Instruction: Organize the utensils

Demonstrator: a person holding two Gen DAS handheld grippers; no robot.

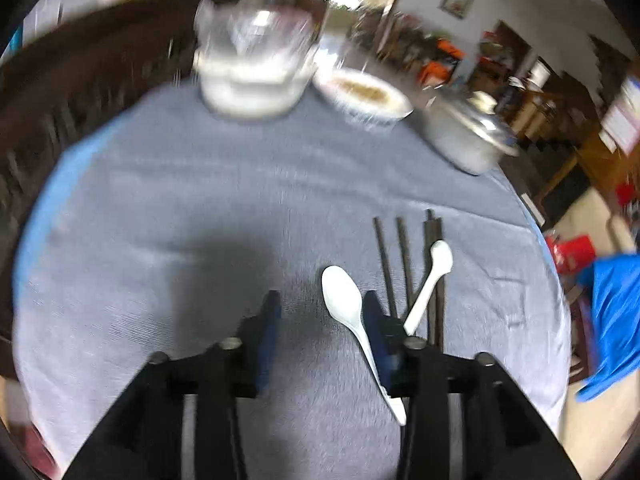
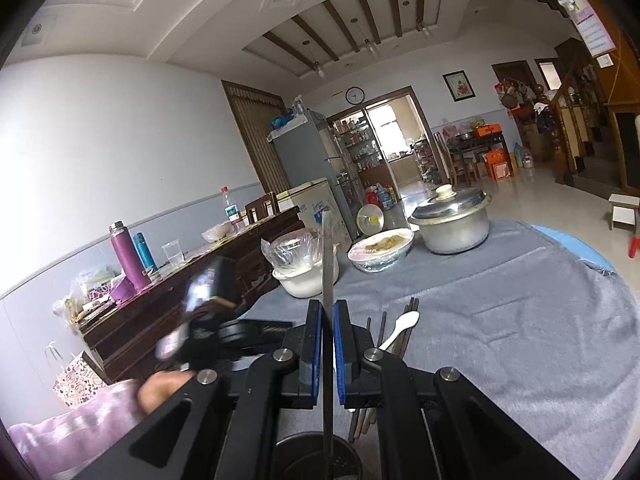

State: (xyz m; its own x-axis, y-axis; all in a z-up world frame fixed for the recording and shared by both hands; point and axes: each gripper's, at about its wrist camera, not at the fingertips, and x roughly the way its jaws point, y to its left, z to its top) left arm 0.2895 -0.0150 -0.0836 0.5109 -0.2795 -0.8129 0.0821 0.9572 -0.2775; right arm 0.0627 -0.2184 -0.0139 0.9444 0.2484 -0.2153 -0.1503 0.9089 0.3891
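Note:
In the left wrist view my left gripper [image 1: 320, 312] is open just above the grey cloth. A large white plastic spoon [image 1: 346, 308] lies beside its right finger [image 1: 378, 332], handle running under it. A smaller white spoon [image 1: 430, 280] lies across several dark chopsticks [image 1: 386, 264] to the right. In the right wrist view my right gripper [image 2: 328, 320] is shut on a single dark chopstick [image 2: 327, 264] held upright, its lower end over a dark round holder [image 2: 316, 456]. The small spoon [image 2: 402, 328] and chopsticks [image 2: 410, 316] lie behind it.
On the far side of the cloth-covered table [image 1: 200, 200] stand a white tub with a plastic bag [image 1: 256, 64], a wrapped bowl of food [image 1: 364, 92] and a lidded metal pot [image 1: 468, 132]. A dark wooden sideboard [image 2: 180, 300] with bottles is on the left.

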